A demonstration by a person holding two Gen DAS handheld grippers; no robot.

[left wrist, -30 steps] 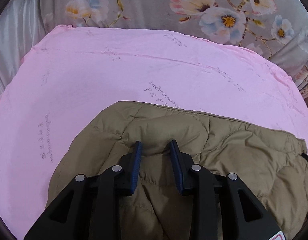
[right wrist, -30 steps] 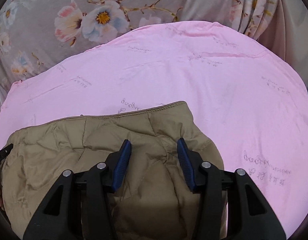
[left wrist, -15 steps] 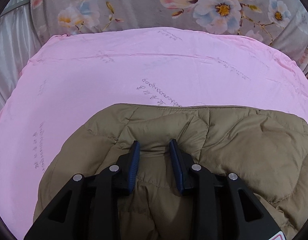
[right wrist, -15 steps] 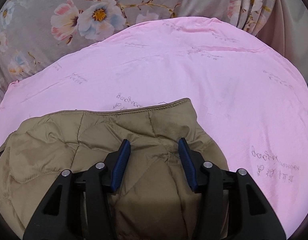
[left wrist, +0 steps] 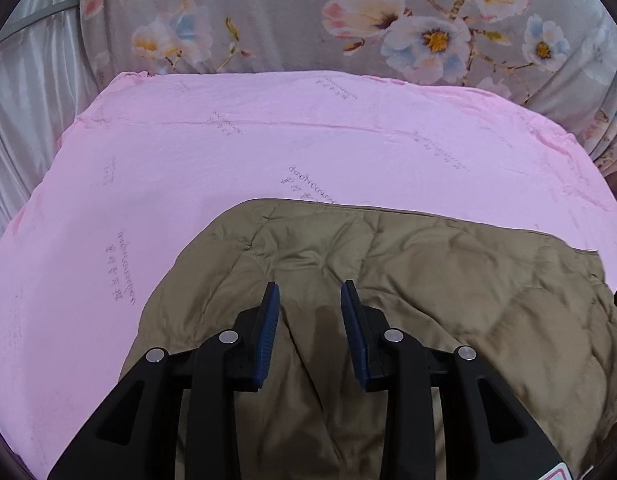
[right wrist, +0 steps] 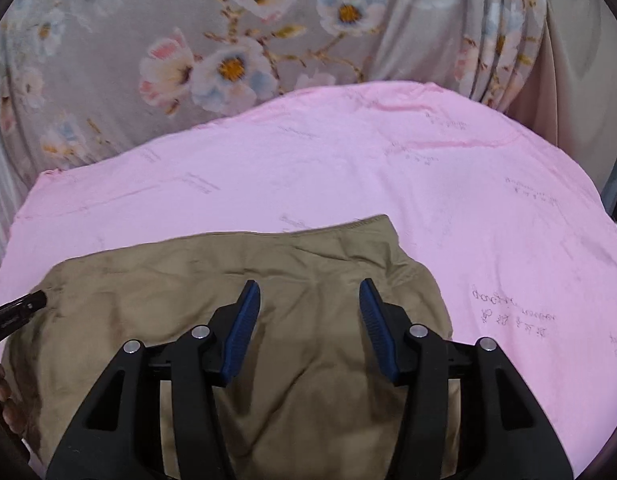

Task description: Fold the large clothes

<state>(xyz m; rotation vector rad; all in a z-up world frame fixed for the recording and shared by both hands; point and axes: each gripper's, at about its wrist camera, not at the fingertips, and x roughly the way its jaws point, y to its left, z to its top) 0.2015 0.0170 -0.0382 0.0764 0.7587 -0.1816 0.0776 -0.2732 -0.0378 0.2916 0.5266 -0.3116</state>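
R wrist | right claw [right wrist: 309, 296] opening wider, released, off jacket [right wrist: 316, 256] | left claw [left wrist: 310, 296] unchanged, released

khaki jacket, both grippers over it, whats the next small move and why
Probably draw both grippers up and clear. The khaki jacket lies in a compact fold on the pink sheet; the left gripper pinches no fabric, and the right gripper is opening, nothing between its pads.

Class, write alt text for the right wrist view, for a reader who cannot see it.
The right gripper hovers above a folded olive-brown quilted jacket, its blue-padded jaws opening with nothing clamped between them. The jacket lies on a pink sheet printed with faint script, with a grey floral curtain behind. The tip of the left gripper shows at the left edge.
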